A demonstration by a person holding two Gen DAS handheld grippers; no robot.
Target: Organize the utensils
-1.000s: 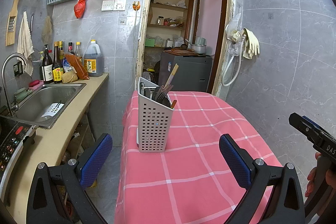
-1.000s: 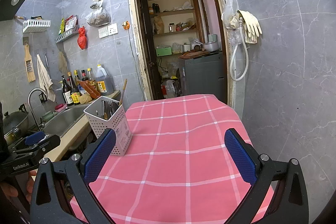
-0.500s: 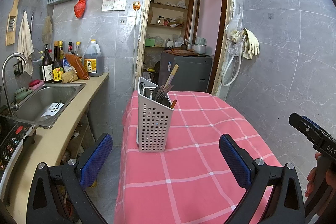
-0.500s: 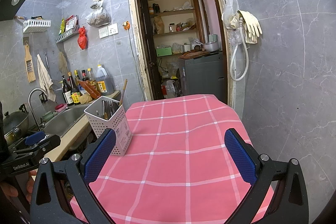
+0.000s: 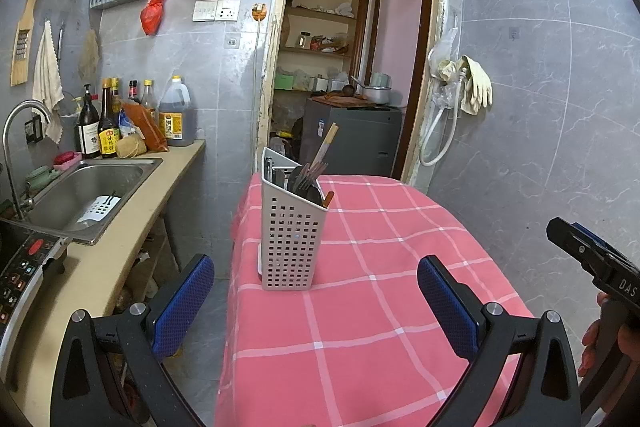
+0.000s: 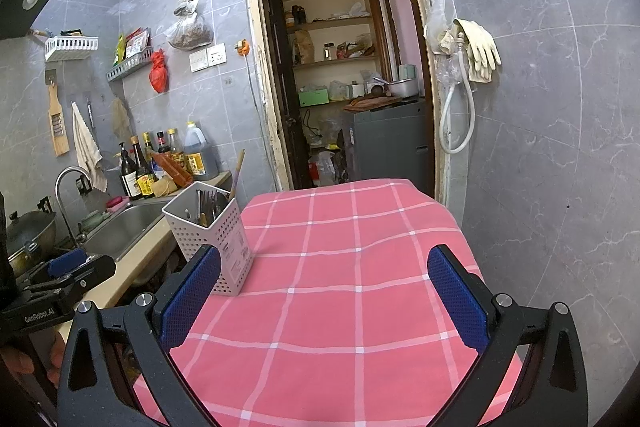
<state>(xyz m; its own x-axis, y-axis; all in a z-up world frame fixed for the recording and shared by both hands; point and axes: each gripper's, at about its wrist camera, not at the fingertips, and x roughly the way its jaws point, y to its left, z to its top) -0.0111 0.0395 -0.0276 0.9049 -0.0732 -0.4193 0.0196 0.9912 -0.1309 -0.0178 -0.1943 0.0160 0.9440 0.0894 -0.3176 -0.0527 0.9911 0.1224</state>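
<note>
A white perforated utensil holder [image 5: 291,235] stands upright near the left edge of the table, which is covered by a pink checked cloth [image 5: 360,307]. Several dark metal utensils [image 5: 304,179] and a wooden handle [image 5: 326,143] stick out of its top. My left gripper [image 5: 316,303] hangs open just in front of the holder, nothing between its blue pads. In the right wrist view the holder [image 6: 212,239] sits at the left, past my open right gripper [image 6: 324,297], which is held empty above the cloth [image 6: 344,267].
A counter with a steel sink [image 5: 80,195] and several bottles [image 5: 104,131] runs along the left. An open doorway [image 5: 348,67] lies beyond the table. A stove panel [image 5: 20,267] is at the near left. A tiled wall [image 5: 540,107] stands close on the right.
</note>
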